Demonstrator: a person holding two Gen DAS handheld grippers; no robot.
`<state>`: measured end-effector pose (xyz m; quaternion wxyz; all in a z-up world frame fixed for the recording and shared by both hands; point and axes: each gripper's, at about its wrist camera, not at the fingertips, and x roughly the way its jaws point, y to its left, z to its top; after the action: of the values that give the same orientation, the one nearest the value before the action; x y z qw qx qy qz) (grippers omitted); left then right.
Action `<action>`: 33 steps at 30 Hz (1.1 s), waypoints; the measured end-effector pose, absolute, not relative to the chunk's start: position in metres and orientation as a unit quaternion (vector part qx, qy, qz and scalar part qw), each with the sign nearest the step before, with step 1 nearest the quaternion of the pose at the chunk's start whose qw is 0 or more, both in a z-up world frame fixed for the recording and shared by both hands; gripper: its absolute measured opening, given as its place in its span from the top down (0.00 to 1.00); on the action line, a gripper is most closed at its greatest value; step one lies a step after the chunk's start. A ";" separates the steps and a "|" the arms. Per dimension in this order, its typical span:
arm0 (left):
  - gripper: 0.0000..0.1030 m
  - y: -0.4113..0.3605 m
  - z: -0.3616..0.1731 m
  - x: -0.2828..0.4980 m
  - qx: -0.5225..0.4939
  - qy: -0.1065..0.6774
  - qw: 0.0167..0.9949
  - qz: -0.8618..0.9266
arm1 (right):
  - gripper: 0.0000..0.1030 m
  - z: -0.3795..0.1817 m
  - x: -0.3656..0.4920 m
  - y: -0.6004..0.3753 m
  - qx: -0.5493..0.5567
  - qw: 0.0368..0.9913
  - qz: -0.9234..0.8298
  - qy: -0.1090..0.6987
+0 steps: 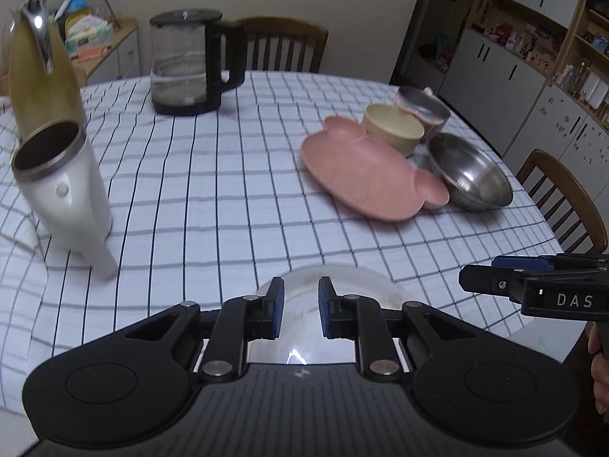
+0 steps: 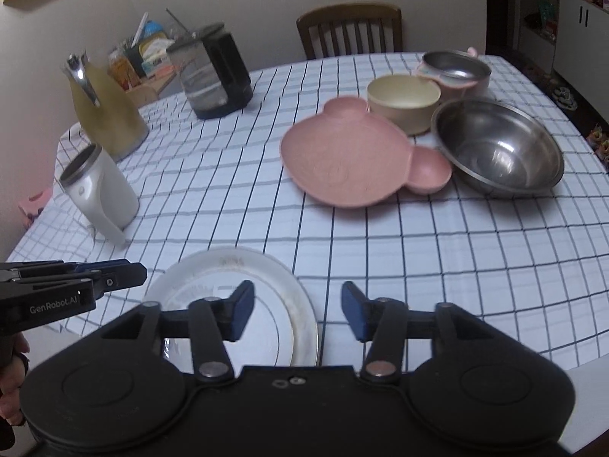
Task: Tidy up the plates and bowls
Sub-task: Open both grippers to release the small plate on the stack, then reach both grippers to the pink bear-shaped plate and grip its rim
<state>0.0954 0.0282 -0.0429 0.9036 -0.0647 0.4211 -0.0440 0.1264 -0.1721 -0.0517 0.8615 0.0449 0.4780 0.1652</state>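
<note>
A: Left wrist view first. The left gripper (image 1: 300, 306) has its fingers only narrowly apart, with nothing between them. The white plate (image 1: 342, 282) lies flat on the tabletop (image 1: 228, 198) right beyond and under the fingertips, near the front edge.

B: And the other dishes?

A: Far ahead and right of the fingers: the pink bear plate (image 1: 365, 175), the cream bowl (image 1: 392, 129) behind it, the lined pink bowl (image 1: 422, 108) further back, and the steel bowl (image 1: 470, 173) on the right. They sit bunched and touching, but nothing is nested, so I'd judge the sorting barely begun.

B: Room to move?

A: Open checked cloth straight ahead. The white mug (image 1: 64, 190) and the flask (image 1: 42, 72) stand far left of the fingers, the glass kettle (image 1: 190, 64) at the back.

B: Right wrist view?

A: The right gripper (image 2: 297, 310) has fingers clearly apart and empty. The white plate (image 2: 232, 304) sits under the left finger, untouched; bare cloth lies below the right one. The left gripper (image 2: 110, 278) pokes in just left of that plate.

B: What remains?

A: Likely everything: the plates to be paired and the three bowls stacked. The steel bowl (image 2: 498, 148) rests near the tabletop's right edge, so care is due there; the stretch between the white plate and the pink bear plate (image 2: 350, 156) is free.
</note>
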 end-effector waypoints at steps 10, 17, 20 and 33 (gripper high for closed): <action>0.38 0.016 -0.022 0.127 -0.051 0.377 0.923 -0.062 | 0.26 -0.027 0.144 -0.187 0.056 0.891 0.134 0.430; 0.26 0.008 -0.018 0.169 -0.035 0.363 0.929 -0.072 | 0.17 -0.027 0.159 -0.193 0.066 0.900 0.109 0.418; 0.25 0.007 -0.021 0.194 -0.037 0.369 0.926 -0.072 | 0.03 -0.029 0.166 -0.194 0.068 0.905 0.095 0.409; 0.25 -0.002 -0.070 0.319 -0.009 0.431 0.897 -0.102 | 0.00 -0.082 0.214 -0.208 0.081 0.897 0.029 0.434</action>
<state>0.3194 -0.0018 -0.0704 0.8966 -0.0089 0.4308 -0.1017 0.2139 -0.2079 -0.0821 0.8968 0.0813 0.4339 0.0294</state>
